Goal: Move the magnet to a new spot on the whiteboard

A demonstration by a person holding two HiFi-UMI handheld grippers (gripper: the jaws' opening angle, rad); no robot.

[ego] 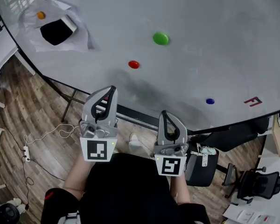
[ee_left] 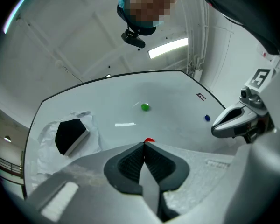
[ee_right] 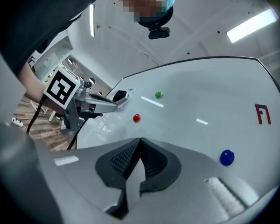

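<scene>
The left gripper [ee_left: 143,146] has its jaws clenched pad to pad, with nothing between them. The right gripper [ee_right: 140,141] is likewise clenched and empty. Both grippers are held off the near edge of the whiteboard [ego: 200,41], with neither touching it.

In the left gripper view, the red magnet [ee_left: 149,140] shows just past the jaw tips, in line with them. It is stuck to the board, apart from the pads. In the head view it lies far of the left gripper and slightly to its right. The right gripper stands further off, to the magnet's near right. The left hand is therefore the nearer one and, by judgement, the one to make the pick.

The magnet is a round button with no long axis, so jaw orientation is not critical. The jaws must be released before they can straddle it.

Other items on the board:
- a green magnet [ego: 160,38], farther and right of the red one
- a blue magnet [ego: 210,101], at the near right
- an orange magnet [ego: 41,15] and a black eraser [ego: 58,30], at the far left
</scene>
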